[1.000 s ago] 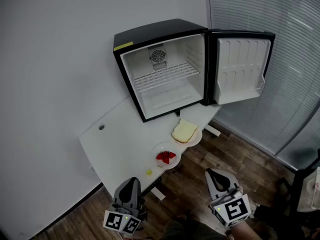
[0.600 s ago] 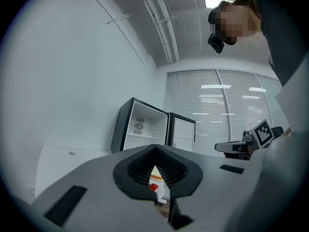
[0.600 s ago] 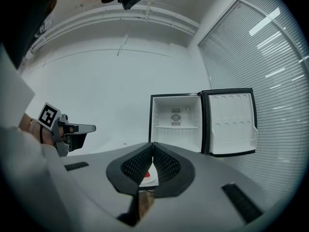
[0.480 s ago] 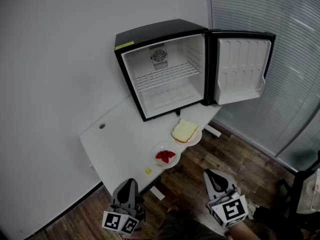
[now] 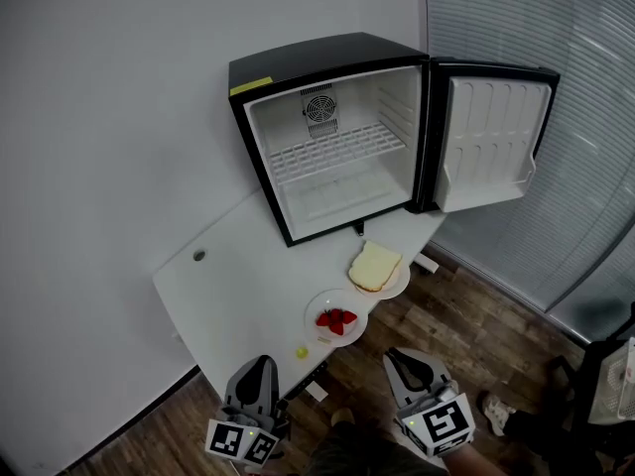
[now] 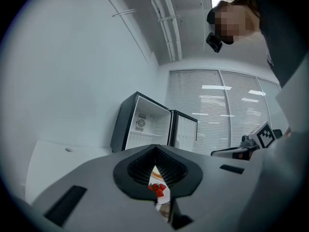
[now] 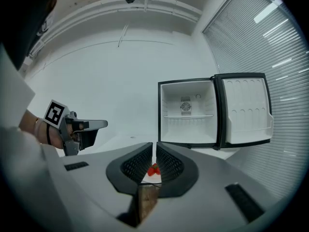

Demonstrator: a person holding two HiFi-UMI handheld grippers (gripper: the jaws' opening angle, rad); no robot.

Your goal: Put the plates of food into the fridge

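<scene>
While the mini fridge (image 5: pixel 332 142) is standing open on the white surface (image 5: pixel 238 276), the plate of strawberries (image 5: pixel 319 307) and the plate of bread (image 5: pixel 395 288) are sitting side by side before it, near the surface's edge. The left hand-held gripper (image 5: pixel 260 363) and right hand-held gripper (image 5: pixel 400 357) are hovering just off that edge, jaws closed, empty.
</scene>
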